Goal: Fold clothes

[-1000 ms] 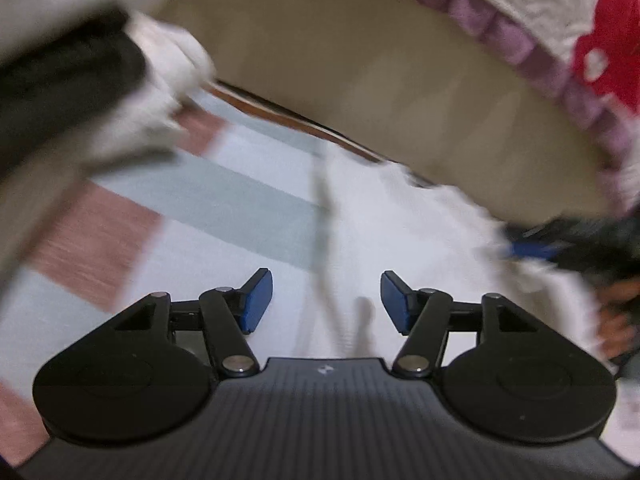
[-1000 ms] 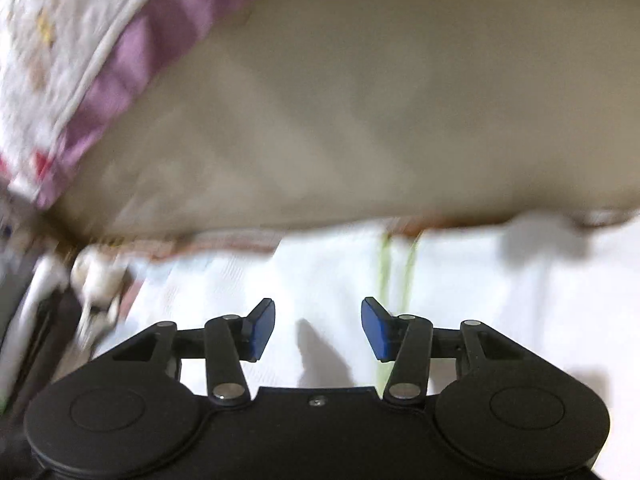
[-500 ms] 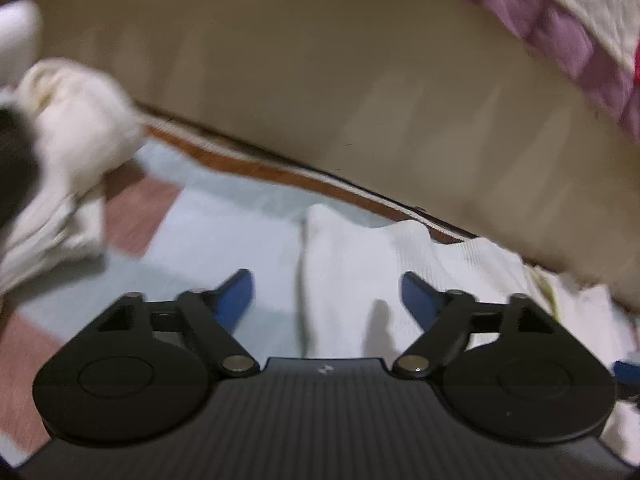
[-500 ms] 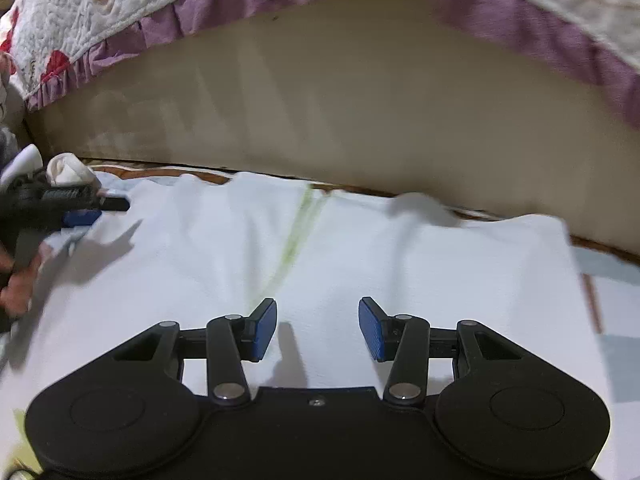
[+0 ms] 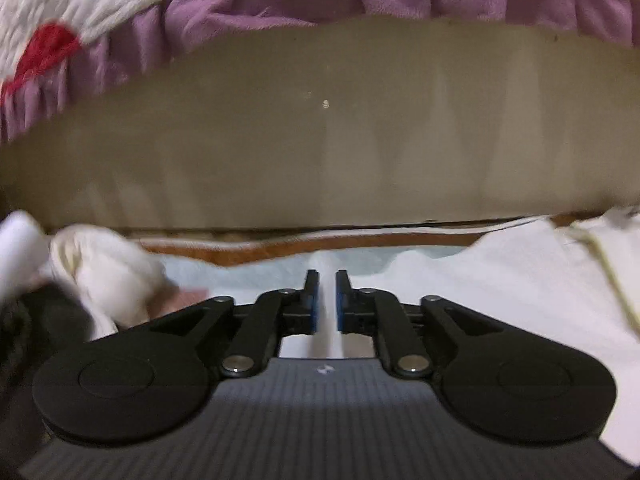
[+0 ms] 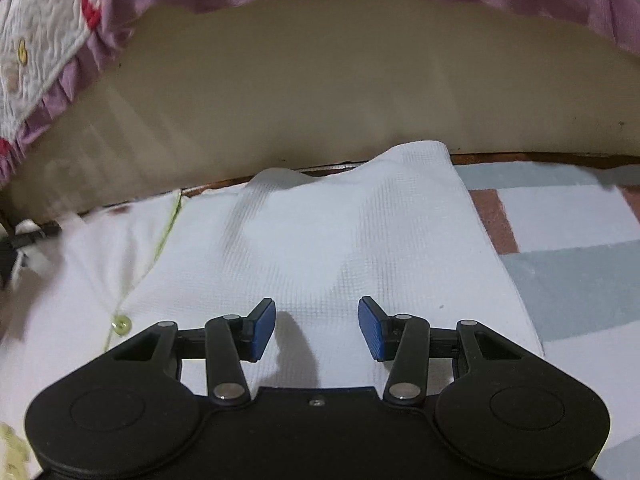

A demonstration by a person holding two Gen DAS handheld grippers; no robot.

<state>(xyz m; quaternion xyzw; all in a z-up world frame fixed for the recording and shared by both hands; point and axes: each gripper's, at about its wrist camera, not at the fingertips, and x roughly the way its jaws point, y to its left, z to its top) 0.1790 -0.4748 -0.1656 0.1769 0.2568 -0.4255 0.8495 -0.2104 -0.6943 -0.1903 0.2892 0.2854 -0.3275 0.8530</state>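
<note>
My left gripper [image 5: 327,300] has just closed, pads nearly together, pinching a ridge of the white shirt [image 6: 320,240] at its edge. Right gripper [image 6: 317,330] is spread, empty, hovering over the shirt's other side. Shirt lies flat on the striped mat [image 6: 560,248] by the bed base [image 6: 320,80]. I'd grip the right edge, then lift both evenly.
</note>
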